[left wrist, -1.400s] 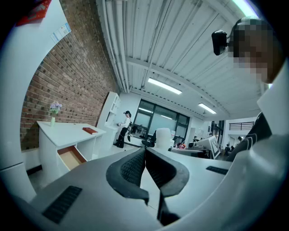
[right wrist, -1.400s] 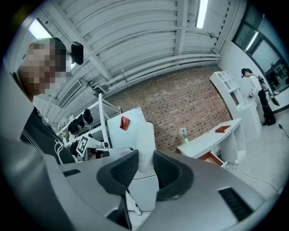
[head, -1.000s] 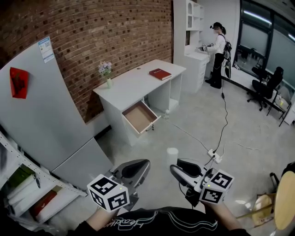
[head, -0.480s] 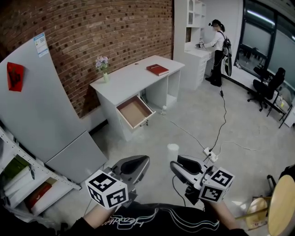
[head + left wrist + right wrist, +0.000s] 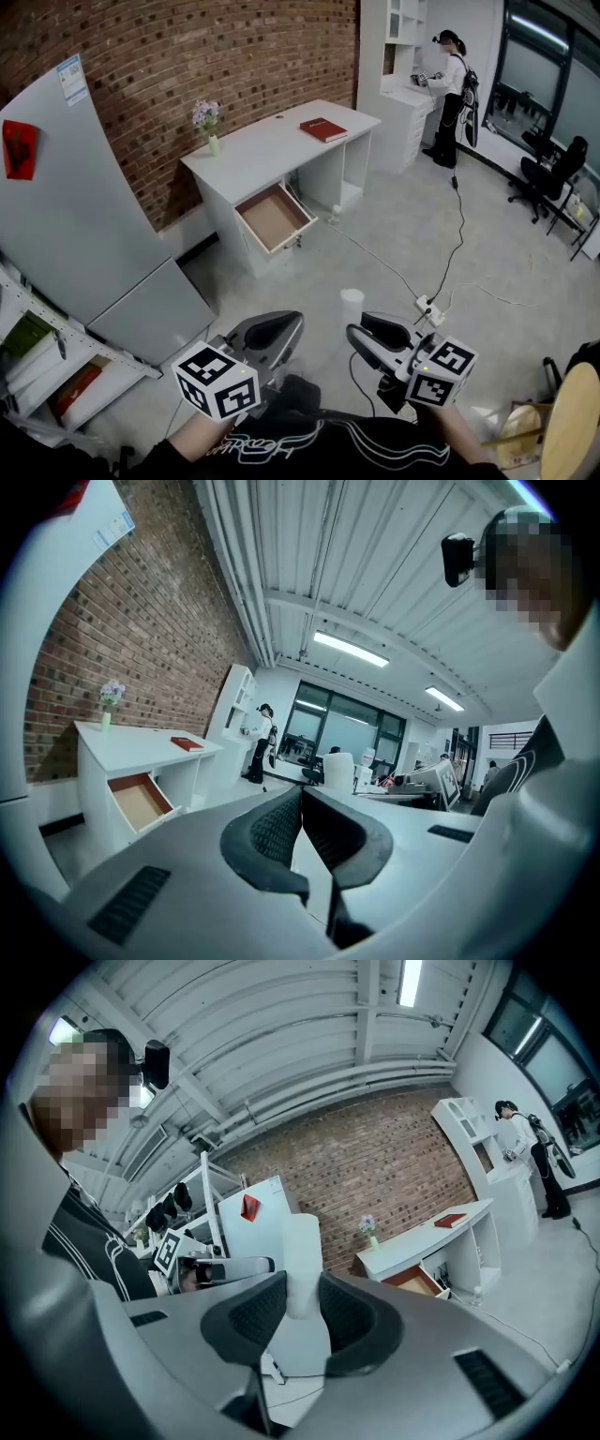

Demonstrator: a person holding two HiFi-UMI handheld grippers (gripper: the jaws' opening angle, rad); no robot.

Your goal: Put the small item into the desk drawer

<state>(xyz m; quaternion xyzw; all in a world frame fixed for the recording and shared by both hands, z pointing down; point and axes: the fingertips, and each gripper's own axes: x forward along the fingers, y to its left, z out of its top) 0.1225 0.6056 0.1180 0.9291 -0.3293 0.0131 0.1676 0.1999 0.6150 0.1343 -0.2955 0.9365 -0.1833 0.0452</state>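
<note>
My right gripper [image 5: 362,331] is shut on a small white cylinder [image 5: 352,304] that stands upright between its pads; the right gripper view shows the cylinder [image 5: 302,1262] pinched between the dark jaws [image 5: 302,1290]. Held low at the left, my left gripper [image 5: 284,328] is shut with nothing in it, its jaws meeting at the tip [image 5: 302,795]. Across the floor stands the white desk [image 5: 272,150], its drawer [image 5: 274,217] pulled open and showing a bare brown bottom. Both grippers are well short of the drawer.
On the desk lie a red book [image 5: 323,129] and a small flower vase [image 5: 208,122]. A grey cabinet [image 5: 75,216] and shelves stand at the left, and a power strip [image 5: 429,311] with its cable lies on the floor. A person [image 5: 455,84] stands at a far counter.
The desk and drawer have shifted slightly in the head view as the camera moves toward them. Both grippers keep their place in the view, and the right one still holds the cylinder.
</note>
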